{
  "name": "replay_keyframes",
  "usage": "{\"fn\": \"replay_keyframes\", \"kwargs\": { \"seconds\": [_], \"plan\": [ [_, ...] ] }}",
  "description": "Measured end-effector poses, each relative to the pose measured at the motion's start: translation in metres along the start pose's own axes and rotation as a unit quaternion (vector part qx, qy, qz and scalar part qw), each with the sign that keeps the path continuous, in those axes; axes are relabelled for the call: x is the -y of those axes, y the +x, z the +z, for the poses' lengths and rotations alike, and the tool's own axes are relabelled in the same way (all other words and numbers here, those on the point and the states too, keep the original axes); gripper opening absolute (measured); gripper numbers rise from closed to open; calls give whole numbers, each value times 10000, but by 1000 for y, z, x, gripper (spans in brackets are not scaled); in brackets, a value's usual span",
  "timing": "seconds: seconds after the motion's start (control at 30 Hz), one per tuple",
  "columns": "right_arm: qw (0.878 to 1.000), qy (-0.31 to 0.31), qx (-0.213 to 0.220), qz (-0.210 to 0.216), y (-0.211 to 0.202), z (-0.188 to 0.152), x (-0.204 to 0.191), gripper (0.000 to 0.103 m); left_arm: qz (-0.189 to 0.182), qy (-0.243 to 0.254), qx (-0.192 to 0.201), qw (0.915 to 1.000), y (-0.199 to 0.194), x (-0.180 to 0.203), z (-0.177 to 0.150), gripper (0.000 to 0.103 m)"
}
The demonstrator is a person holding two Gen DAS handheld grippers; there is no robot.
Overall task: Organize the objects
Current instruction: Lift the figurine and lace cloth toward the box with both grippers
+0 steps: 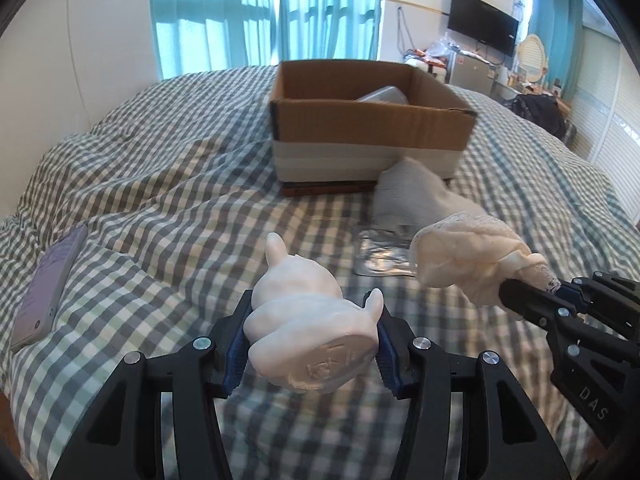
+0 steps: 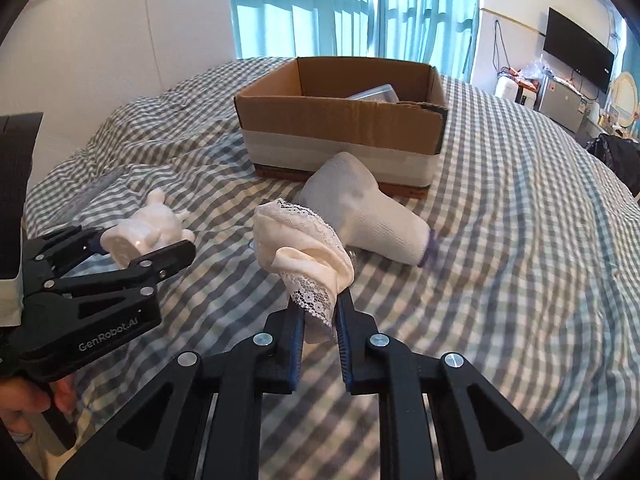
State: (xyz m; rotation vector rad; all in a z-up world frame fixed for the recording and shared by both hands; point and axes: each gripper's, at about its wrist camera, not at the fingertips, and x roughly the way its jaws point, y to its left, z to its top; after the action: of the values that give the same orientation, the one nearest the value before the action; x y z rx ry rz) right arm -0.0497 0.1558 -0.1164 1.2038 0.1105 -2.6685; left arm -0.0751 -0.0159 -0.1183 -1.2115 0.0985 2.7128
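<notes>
My left gripper (image 1: 310,344) clamps a white figurine (image 1: 308,320); my right gripper (image 2: 318,320) pinches lace cloth (image 2: 304,248). Both held before the box (image 2: 340,128); sock (image 2: 360,212) lies against it.

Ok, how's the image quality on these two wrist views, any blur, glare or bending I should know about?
Left wrist view: the white ceramic figurine is sharp, the white knitted sock is smeared with blur, and the teal-curtained window is backlit and bright. Right wrist view: the cream lace-trimmed cloth is crisp, the sock's purple toe is blurred, and fisheye distortion bends the checked bedspread and darkens the corners.
</notes>
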Motion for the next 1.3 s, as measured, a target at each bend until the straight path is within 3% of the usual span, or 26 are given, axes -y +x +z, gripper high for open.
{"fn": "replay_keyframes", "kwargs": {
  "seconds": [0.4, 0.7, 0.97, 1.3],
  "plan": [
    [9993, 207, 298, -9, -50, -10, 20, 14, -189, 228, 240, 9993, -33, 29, 8, 54],
    [9979, 176, 616, -8, -78, 5, 28, 14, -283, 168, 519, 9981, -51, 30, 35, 54],
    [9965, -4, 833, -2, -90, 32, 35, 14, -393, 101, 755, 9963, -61, 31, 67, 54],
    [9914, -432, 1207, -258, -94, 98, 42, 14, -309, 181, 1219, 9919, -61, 26, 134, 54]
  ]
}}
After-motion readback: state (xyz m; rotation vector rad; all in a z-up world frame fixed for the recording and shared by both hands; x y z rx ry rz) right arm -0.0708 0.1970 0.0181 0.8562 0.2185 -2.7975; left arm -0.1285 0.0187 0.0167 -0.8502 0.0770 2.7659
